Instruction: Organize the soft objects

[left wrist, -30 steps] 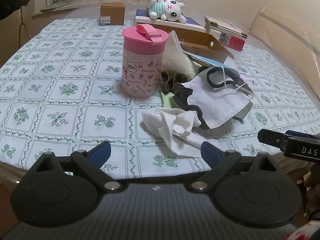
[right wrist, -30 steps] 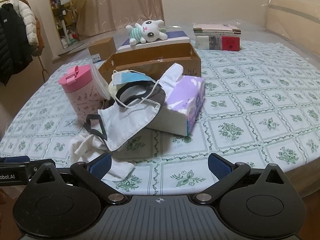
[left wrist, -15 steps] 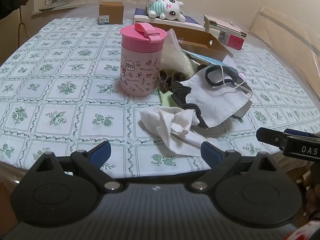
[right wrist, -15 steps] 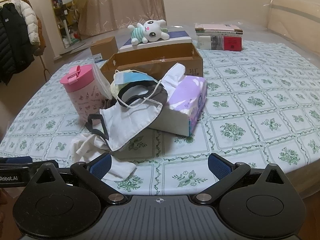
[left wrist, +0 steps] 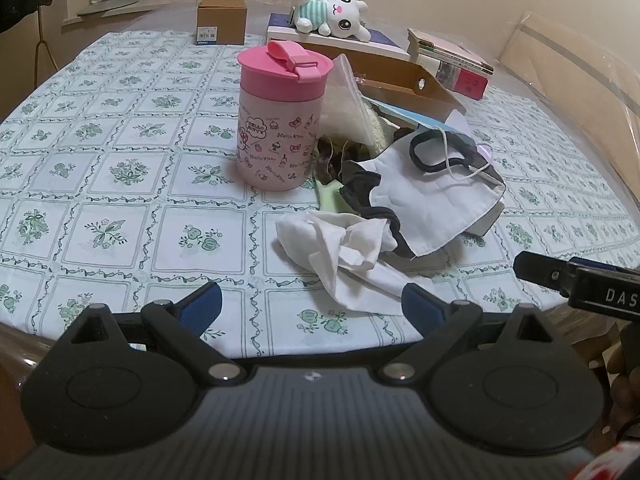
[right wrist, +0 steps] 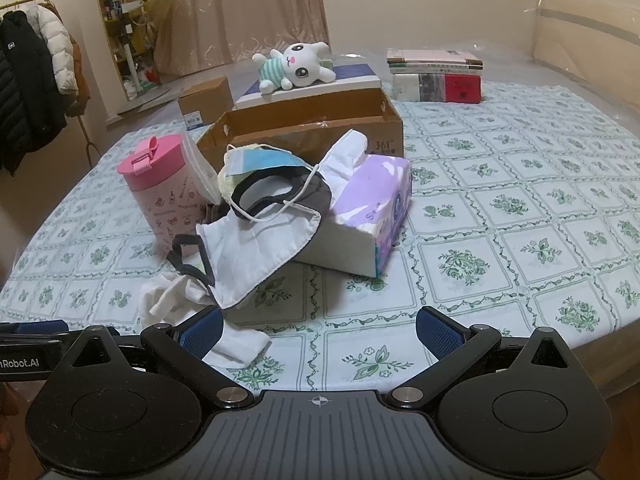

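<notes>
A heap of soft things lies mid-table: a crumpled white cloth (left wrist: 344, 248) (right wrist: 188, 300), a white face mask with black straps (left wrist: 432, 196) (right wrist: 256, 252), a blue mask (right wrist: 260, 158) and a purple tissue pack (right wrist: 372, 208). A white plush rabbit (left wrist: 336, 16) (right wrist: 294, 66) rests on a box at the back. My left gripper (left wrist: 310, 304) is open at the near table edge, just short of the white cloth. My right gripper (right wrist: 318, 330) is open too, its left fingertip (right wrist: 202, 328) over the cloth's near end. Neither holds anything.
A pink lidded cup (left wrist: 280, 116) (right wrist: 160, 188) stands left of the heap. An open cardboard box (right wrist: 304, 128) sits behind it, stacked books (right wrist: 436, 76) at the back right, a small carton (left wrist: 220, 20) at the far left. The patterned tablecloth (left wrist: 100, 184) is bare to the left.
Both grippers have edged slightly forward toward the heap; the objects look a little closer. Nothing on the table has moved.
</notes>
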Available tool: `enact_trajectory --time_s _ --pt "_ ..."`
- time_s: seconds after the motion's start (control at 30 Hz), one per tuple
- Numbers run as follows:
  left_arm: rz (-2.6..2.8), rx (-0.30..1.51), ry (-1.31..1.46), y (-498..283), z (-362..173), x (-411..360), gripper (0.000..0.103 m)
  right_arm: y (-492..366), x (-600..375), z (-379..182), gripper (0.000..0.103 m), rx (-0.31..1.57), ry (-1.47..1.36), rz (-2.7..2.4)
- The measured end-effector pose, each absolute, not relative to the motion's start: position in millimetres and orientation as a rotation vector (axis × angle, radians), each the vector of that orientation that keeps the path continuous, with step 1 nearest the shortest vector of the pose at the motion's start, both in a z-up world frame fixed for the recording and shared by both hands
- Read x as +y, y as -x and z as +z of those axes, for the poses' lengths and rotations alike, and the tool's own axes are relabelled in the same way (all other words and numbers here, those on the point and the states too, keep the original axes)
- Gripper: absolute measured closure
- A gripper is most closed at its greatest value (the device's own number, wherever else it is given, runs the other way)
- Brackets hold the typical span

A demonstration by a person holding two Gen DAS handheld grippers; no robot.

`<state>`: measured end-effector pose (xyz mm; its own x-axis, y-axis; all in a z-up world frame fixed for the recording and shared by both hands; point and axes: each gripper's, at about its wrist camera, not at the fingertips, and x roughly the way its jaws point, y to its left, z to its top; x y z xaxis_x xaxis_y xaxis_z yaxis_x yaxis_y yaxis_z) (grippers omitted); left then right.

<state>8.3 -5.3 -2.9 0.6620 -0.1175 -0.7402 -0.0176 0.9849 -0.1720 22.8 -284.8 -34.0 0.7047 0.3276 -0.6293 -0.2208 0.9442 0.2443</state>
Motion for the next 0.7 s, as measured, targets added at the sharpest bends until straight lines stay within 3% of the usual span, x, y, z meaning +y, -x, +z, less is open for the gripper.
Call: enact_trajectory --time_s 0.7 --pt "-0.068 0.885 0.211 -41 -29 -4 0.015 -50 -287 -48 0.001 0.730 -0.214 0.320"
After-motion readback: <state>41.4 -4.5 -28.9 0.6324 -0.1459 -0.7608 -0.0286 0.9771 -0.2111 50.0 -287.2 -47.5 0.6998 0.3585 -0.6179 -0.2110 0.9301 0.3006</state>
